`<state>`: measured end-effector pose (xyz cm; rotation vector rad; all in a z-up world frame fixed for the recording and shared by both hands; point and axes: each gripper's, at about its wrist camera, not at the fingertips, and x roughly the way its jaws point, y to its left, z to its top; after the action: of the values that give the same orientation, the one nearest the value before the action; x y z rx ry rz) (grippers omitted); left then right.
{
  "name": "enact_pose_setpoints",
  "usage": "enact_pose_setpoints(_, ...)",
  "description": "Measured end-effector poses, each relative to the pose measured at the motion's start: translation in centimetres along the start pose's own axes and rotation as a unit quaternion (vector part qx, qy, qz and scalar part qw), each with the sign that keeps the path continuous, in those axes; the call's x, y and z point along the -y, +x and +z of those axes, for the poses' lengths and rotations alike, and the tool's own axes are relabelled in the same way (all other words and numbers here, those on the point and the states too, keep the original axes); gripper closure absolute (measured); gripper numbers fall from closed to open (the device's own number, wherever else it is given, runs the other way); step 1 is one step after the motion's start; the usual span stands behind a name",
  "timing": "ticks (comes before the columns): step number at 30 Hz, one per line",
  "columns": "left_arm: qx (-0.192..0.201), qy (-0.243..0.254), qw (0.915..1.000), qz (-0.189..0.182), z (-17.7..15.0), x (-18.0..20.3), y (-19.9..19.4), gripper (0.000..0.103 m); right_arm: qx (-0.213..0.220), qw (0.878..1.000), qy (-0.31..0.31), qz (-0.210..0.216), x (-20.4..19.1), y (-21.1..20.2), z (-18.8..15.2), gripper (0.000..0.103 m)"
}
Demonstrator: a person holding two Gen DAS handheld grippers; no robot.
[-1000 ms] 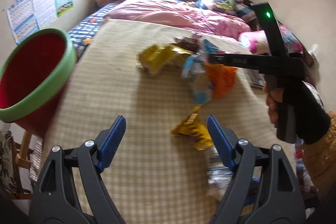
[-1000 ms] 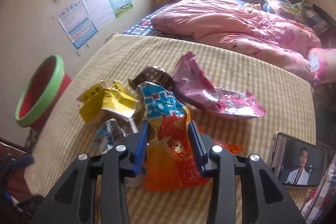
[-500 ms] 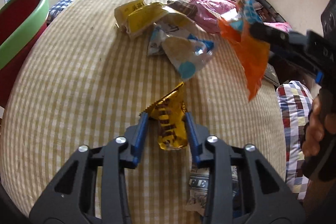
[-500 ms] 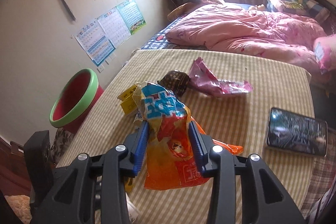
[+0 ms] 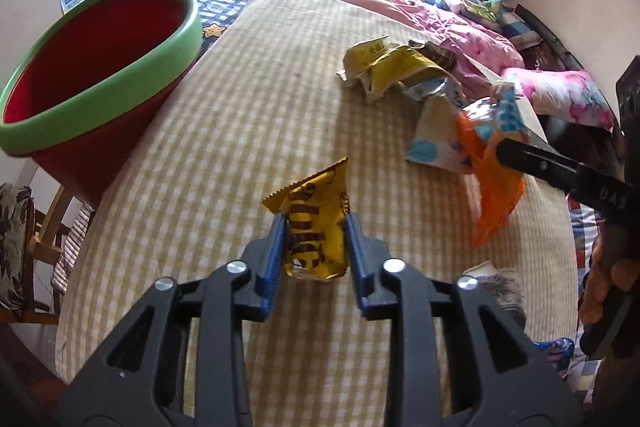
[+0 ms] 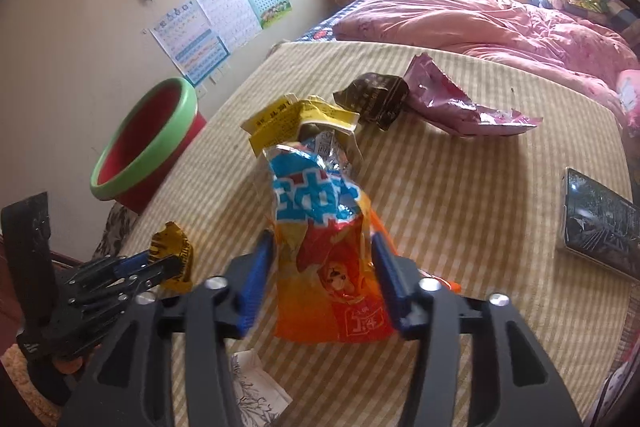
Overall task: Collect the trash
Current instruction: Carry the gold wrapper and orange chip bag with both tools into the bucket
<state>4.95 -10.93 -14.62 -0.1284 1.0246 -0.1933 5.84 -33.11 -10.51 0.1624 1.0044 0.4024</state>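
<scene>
Over the checked counter (image 5: 224, 131), my left tool (image 5: 316, 247) tilts down, pinching one yellow wrapper (image 5: 316, 227); my right tool (image 6: 324, 271) has just been spreading, one orange bag (image 6: 328, 259) between its pads. Four wrappers lie beyond.

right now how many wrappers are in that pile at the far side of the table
4: a yellow wrapper at the left, a white-and-blue wrapper partly covered beside it, a brown wrapper behind, and a pink bag furthest right. More may hide underneath.

Black grippers, ridged blue fingers (image 5: 275, 259)
</scene>
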Motion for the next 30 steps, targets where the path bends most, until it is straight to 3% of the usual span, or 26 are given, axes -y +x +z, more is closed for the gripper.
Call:
enact_pose_setpoints(2, 0.000, -0.003, 1.0000, -0.001, -0.3, -0.1, 0.2, 0.064, 0.002, 1.000, 0.004, -0.004, 0.1, 0.2, -0.2, 0.044)
enact_pose_setpoints(5, -0.008, -0.008, 0.9999, -0.008, -0.5, -0.3, 0.7, 0.064, -0.002, 1.000, 0.006, -0.013, 0.5, 0.4, -0.7, 0.042)
enact_pose_setpoints(6, -0.010, -0.007, 0.9999, -0.007, -0.5, -0.2, 0.7, 0.064, -0.003, 1.000, 0.006, -0.017, 0.6, 0.5, -0.9, 0.049)
enact_pose_setpoints(7, -0.011, -0.006, 0.9999, -0.006, -0.7, -0.3, 0.7, 0.065, -0.003, 1.000, 0.006, -0.018, 0.6, 0.5, -1.1, 0.056)
enact_pose_setpoints(8, -0.011, -0.006, 0.9999, -0.005, -0.6, -0.3, 0.7, 0.072, 0.000, 1.000, 0.006, -0.020, 0.5, 0.2, -1.2, 0.056)
enact_pose_setpoints(11, -0.004, -0.014, 0.9998, -0.013, 0.0, -0.7, 0.1, 0.079, 0.018, 1.000, 0.008, -0.012, 0.3, -0.8, -1.0, 0.057)
enact_pose_setpoints(13, 0.004, -0.013, 0.9998, -0.015, 0.4, -0.8, -0.2, 0.089, 0.031, 0.999, 0.010, -0.007, 0.0, -1.6, -0.7, 0.057)
enact_pose_setpoints(18, 0.032, -0.006, 0.9993, -0.016, 1.0, -0.9, -1.9, 0.089, 0.054, 0.998, 0.012, 0.005, -1.3, -3.1, 0.5, 0.057)
enact_pose_setpoints(30, 0.079, -0.001, 0.9969, 0.002, 2.3, -3.0, -5.3, 0.091, 0.048, 0.998, -0.019, 0.047, -7.1, -2.0, 1.7, 0.056)
